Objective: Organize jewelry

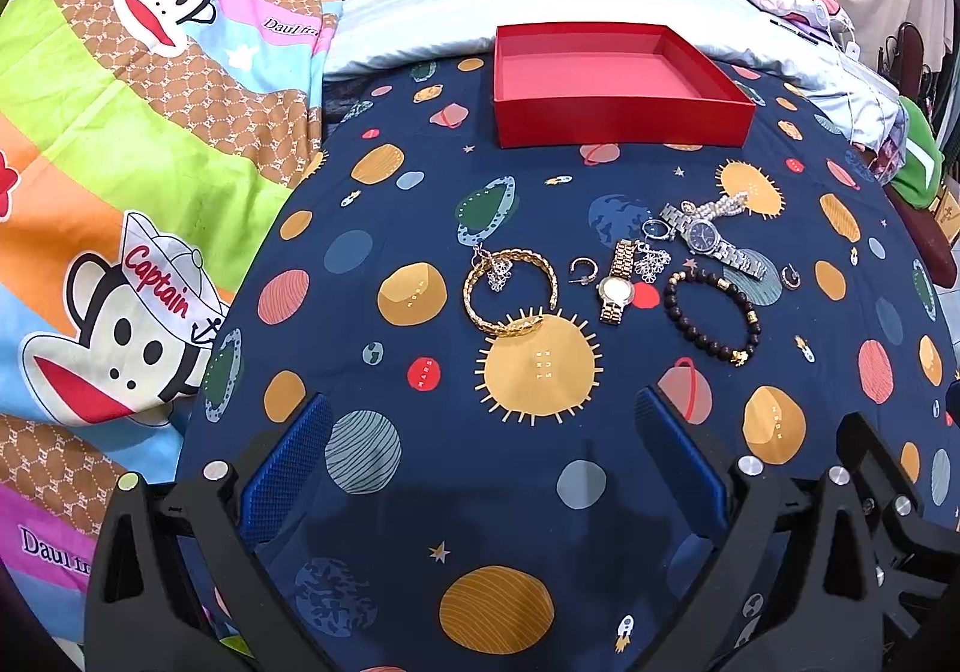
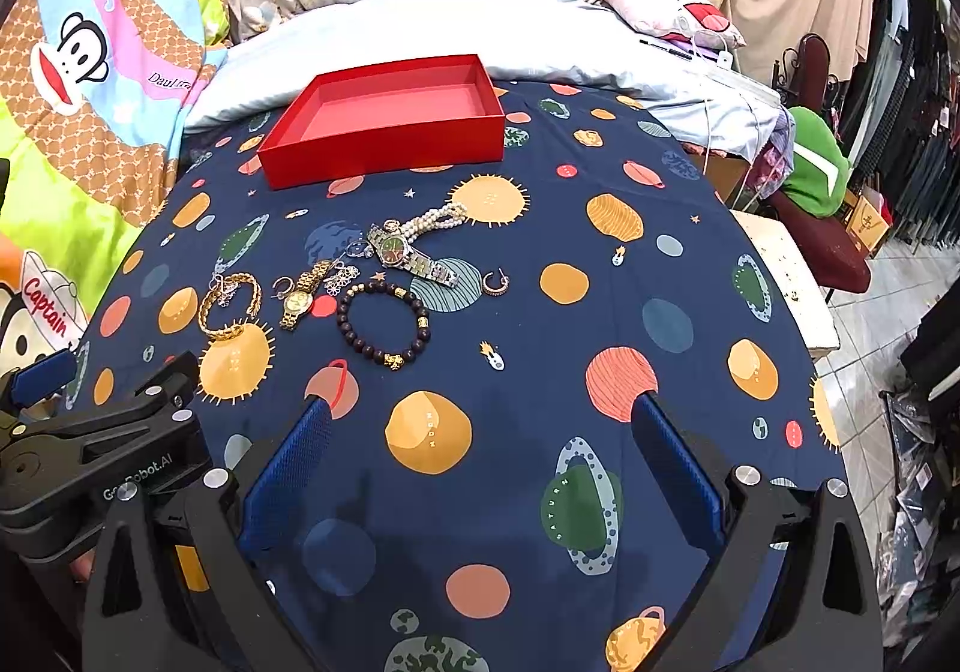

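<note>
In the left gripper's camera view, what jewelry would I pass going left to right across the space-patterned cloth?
Gold bangle → small hoop earring → gold watch → dark bead bracelet → second hoop earring. The silver watch and pearl piece overlap behind, so I leave them out.

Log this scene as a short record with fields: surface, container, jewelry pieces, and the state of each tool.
surface: dark blue planet-print cloth over a bed
container: shallow red cardboard box, open, nothing visible inside, beyond the jewelry
jewelry: gold braided bangle; gold-tone wristwatch; dark beaded bracelet with gold charms; silver steel watch with dark dial; white pearl bracelet; small hoop earring
jewelry location: all on the cloth, none in the box
left tool: open, holding nothing
right tool: open, holding nothing
</note>
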`<move>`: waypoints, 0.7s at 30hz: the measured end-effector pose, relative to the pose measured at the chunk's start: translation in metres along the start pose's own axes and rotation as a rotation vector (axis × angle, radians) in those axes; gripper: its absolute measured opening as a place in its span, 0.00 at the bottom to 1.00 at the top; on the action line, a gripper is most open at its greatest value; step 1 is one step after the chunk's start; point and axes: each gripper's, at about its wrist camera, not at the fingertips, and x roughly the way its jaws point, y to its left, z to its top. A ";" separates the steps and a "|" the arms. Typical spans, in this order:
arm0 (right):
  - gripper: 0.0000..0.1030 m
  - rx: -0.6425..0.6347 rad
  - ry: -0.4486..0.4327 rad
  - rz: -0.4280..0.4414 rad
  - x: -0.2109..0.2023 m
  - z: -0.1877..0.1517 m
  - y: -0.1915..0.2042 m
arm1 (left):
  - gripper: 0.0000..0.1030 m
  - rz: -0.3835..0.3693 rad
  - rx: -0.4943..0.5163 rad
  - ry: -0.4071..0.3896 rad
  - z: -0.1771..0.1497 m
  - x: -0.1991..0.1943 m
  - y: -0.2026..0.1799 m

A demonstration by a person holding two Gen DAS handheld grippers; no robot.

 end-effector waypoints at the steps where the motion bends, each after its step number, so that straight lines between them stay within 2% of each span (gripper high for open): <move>1: 0.95 0.000 -0.001 0.000 0.000 0.000 0.000 | 0.95 0.000 0.000 0.001 0.000 0.001 0.001; 21: 0.95 0.004 0.005 0.003 0.004 -0.001 0.001 | 0.95 0.003 0.004 0.009 -0.002 0.006 0.001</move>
